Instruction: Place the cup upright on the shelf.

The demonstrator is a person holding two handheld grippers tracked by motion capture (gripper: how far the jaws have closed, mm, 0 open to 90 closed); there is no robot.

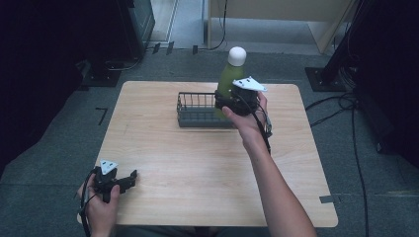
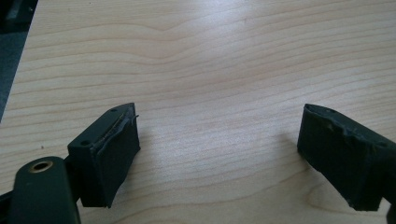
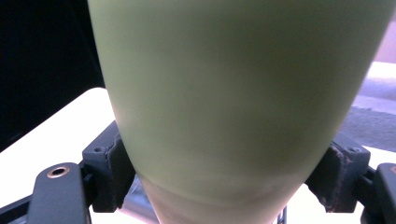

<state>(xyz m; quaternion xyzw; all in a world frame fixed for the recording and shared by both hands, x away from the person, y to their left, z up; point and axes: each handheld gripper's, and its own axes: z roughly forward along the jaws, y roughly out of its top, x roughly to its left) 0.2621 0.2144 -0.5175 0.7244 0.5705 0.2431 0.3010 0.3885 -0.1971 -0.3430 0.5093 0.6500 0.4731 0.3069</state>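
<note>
A green bottle (image 1: 230, 77) with a white cap (image 1: 237, 55) stands upright at the right end of a dark wire basket (image 1: 196, 111) at the back middle of the table. My right gripper (image 1: 223, 101) is shut on the bottle's lower body. In the right gripper view the green bottle (image 3: 233, 93) sits squeezed between both pads (image 3: 114, 175). Its base is hidden behind gripper and hand, so I cannot tell whether it rests on the basket floor. My left gripper (image 1: 129, 178) lies at the table's front left corner, open, with bare wood between the jaws of the left gripper (image 2: 219, 140).
The light wooden table (image 1: 197, 168) has rounded corners and sits on grey carpet. Cables (image 1: 346, 106) run over the floor to the right. Dark equipment stands at the back left and right, and a pale cabinet (image 1: 276, 15) behind the table.
</note>
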